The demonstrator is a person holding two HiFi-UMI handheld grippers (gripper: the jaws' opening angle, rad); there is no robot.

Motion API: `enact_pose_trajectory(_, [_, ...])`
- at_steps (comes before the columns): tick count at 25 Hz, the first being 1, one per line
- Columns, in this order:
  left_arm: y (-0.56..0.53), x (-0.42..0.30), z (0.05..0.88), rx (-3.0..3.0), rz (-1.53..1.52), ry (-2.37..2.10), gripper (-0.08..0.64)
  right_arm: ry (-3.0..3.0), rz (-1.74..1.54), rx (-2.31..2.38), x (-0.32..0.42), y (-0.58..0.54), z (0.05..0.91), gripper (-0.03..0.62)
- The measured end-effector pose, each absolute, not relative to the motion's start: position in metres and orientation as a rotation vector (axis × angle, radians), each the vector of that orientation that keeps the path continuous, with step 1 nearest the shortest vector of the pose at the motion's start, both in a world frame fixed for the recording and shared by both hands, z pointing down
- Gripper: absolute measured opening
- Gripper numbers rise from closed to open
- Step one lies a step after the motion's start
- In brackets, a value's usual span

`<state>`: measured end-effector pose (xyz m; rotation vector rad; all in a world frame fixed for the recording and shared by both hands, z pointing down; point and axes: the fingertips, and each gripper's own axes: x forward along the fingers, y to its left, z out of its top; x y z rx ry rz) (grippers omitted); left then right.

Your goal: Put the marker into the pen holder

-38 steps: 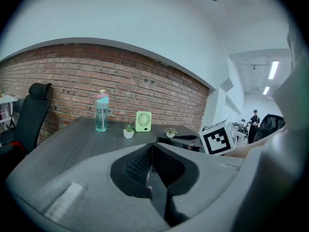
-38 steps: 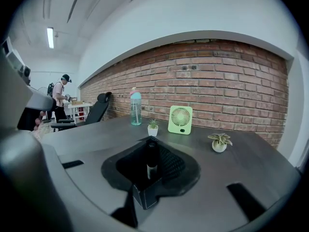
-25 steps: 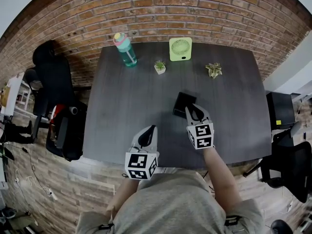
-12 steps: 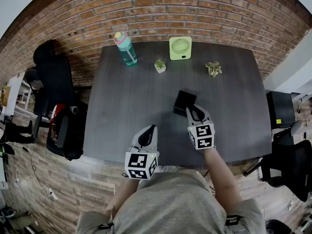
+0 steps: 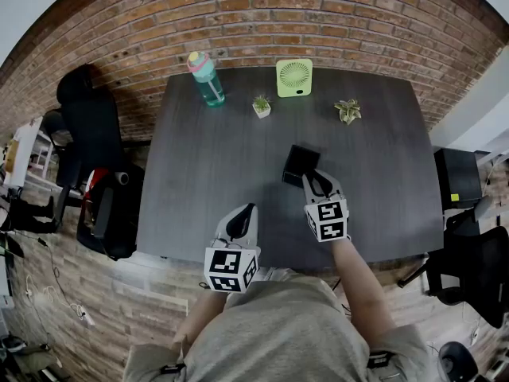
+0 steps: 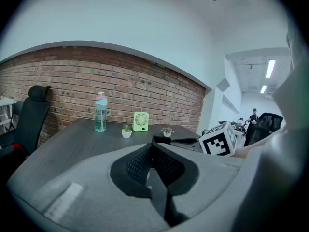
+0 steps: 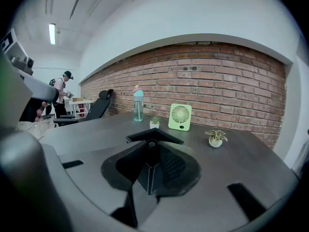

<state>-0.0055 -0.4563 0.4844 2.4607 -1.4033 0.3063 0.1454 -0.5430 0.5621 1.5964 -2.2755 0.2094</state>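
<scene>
**Marker** (image 7: 151,144): dark barrel with a round end, seen end-on; its length and any print cannot be made out. It sits between the jaws of the right hand-held gripper (image 7: 150,150), just short of the pen holder (image 7: 169,137).

**Pen holder:** black, square, open-topped. It stands on the dark counter (image 5: 207,173), well clear of the edges.

**Views:** only the right gripper view shows the marker. In the head view the gripper's body covers it, but that view places the holder (image 5: 299,164) just beyond the jaw tips. Only the left gripper view shows the right gripper's marker cube (image 6: 219,140) side-on.

**Right hand-held gripper:** jaws partly apart, clamped on the marker.

**Left hand-held gripper** (image 6: 152,149): jaws together, empty, near the counter's front edge.
</scene>
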Motion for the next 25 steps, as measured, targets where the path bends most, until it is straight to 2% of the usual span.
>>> enact_pose_trajectory(8, [-0.441, -0.003, 0.48, 2.469, 0.298, -1.396, 0.017, -2.255, 0.239, 1.598, 0.145, -0.544, 0.564, 0.077])
enact_pose_trajectory(13, [-0.428, -0.008, 0.477, 2.471, 0.284, -1.4, 0.017, -2.27, 0.244, 1.609, 0.14, -0.536, 0.552, 0.111])
enact_pose_trajectory(25, [-0.38, -0.025, 0.47, 2.492, 0.25, -1.39, 0.017, -2.306, 0.166, 1.711, 0.132, -0.47, 0.504, 0.125])
